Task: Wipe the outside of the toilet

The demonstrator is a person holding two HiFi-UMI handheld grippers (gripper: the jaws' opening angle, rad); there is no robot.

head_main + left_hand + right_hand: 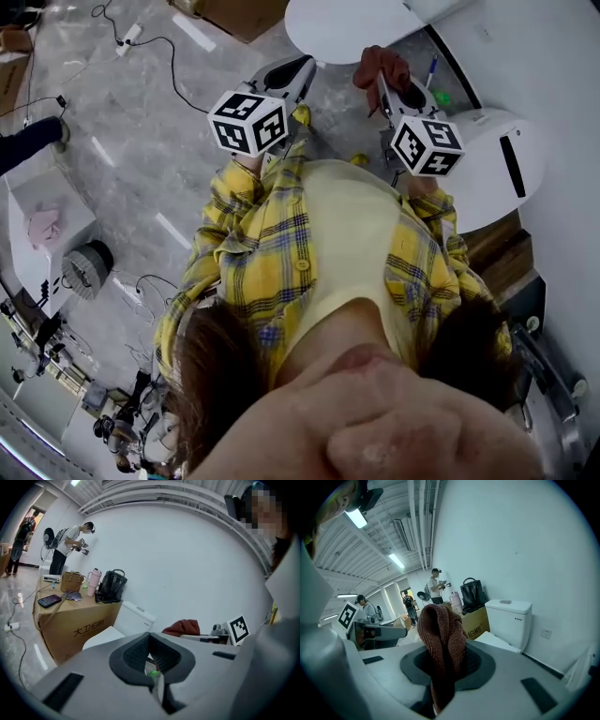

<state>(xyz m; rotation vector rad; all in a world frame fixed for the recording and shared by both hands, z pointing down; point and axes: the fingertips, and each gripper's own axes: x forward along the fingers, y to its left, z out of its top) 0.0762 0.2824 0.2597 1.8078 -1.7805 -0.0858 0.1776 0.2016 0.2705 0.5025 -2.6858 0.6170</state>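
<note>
Brown cloth (440, 639) stands bunched between the jaws of the right gripper (443, 677), which are clamped on it; the left gripper (151, 658) alongside has its jaws closed on nothing. Ahead of both, slightly right of the cloth and apart from it, the toilet (508, 630) stands on the floor, lid (499, 643) toward the grippers, tank (508, 616) against the wall (511, 541), its long axis running out from that wall. Holding the cloth, the right gripper looks better placed to reach the outer shell.
</note>
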